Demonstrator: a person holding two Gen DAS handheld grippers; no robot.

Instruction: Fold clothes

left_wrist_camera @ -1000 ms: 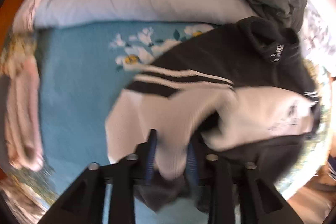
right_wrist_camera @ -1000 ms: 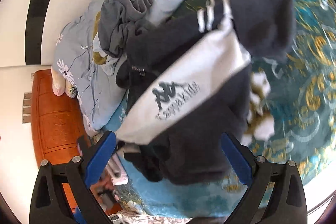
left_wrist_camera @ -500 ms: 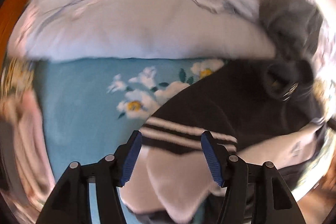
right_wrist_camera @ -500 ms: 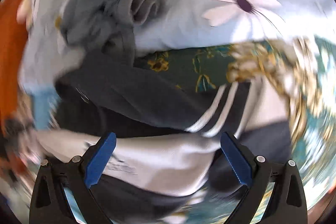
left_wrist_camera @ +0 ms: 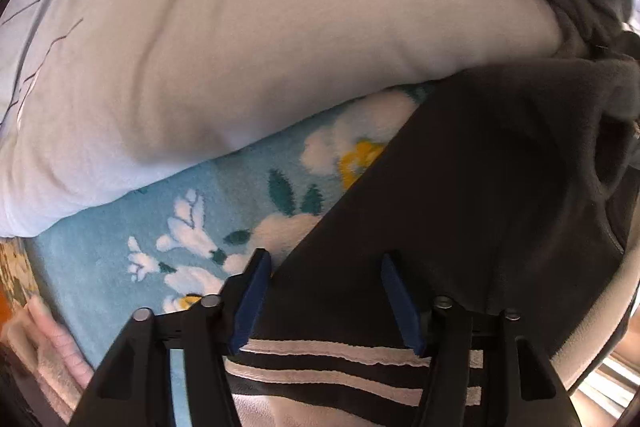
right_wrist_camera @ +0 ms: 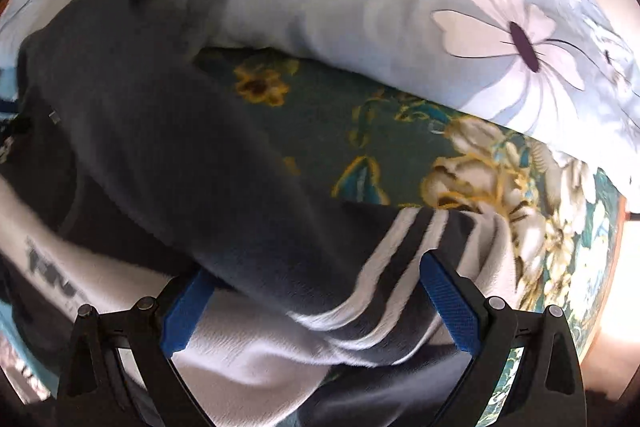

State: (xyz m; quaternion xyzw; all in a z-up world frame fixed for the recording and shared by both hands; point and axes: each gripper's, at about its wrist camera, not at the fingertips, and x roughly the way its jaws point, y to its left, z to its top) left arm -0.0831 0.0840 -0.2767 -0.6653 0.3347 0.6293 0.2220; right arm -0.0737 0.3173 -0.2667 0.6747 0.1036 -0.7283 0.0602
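The black-and-white striped fleece jacket (left_wrist_camera: 472,195) lies on the bed's floral blanket (left_wrist_camera: 120,251) against the pale blue duvet (left_wrist_camera: 240,47), its printed logo blurred (unreadable). Left gripper (left_wrist_camera: 324,301) and right gripper (right_wrist_camera: 316,307) gape wide just above it, holding nothing.

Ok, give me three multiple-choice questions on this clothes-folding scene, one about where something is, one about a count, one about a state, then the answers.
1. The dark sweatshirt lies on:
A. a wooden floor
B. a blue floral blanket
C. a chair

2. White stripes across the sleeve in the right wrist view:
A. three
B. one
C. six

3. The left gripper is:
A. shut on the sweatshirt
B. shut on a pillow
C. open

Answers: 1 B, the blanket shows beside and under the sweatshirt. 2 A, three white bands cross the dark sleeve. 3 C, its blue pads stand apart over the cloth; the right gripper is open too.
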